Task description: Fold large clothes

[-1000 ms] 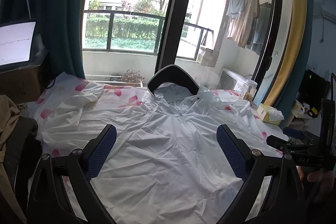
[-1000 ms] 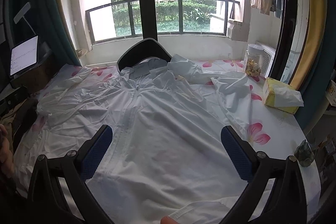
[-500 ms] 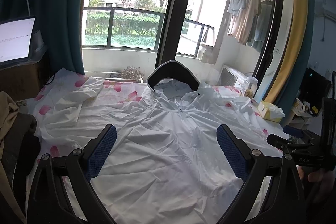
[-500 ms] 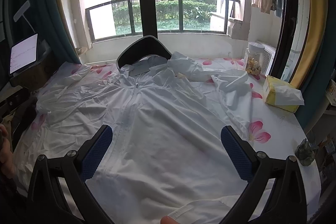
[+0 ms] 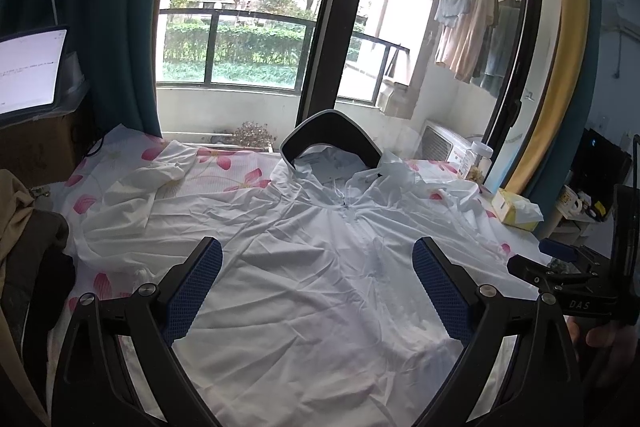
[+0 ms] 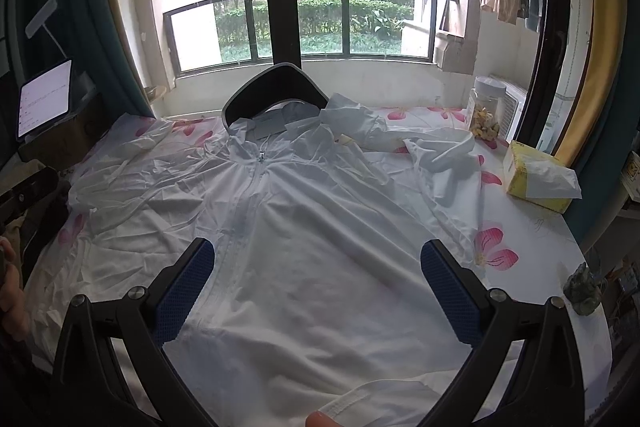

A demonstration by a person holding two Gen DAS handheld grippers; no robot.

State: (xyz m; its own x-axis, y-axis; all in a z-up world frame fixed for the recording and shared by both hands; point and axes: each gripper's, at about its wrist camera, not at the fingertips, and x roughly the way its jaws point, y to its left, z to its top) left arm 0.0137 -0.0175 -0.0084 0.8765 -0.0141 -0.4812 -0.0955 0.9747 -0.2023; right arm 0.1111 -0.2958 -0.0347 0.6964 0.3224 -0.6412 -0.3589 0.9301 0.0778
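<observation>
Both the left gripper (image 5: 316, 283) and right gripper (image 6: 318, 285) hung wide apart and empty above the white jacket (image 6: 304, 239), which lay flat, zip toward twelve o'clock, probably ready for folding.

Both wrist views look forward over open jaws, low above the tabletop, facing the balcony window, sharing the white jacket (image 5: 320, 287).

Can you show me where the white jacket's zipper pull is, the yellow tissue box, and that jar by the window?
Zipper pull (image 6: 261, 155), right wrist view, on the small pull at the collar.
Tissue box (image 6: 528, 183), right wrist view, on its yellow side.
Jar (image 6: 484, 115), right wrist view, on its clear body.
</observation>
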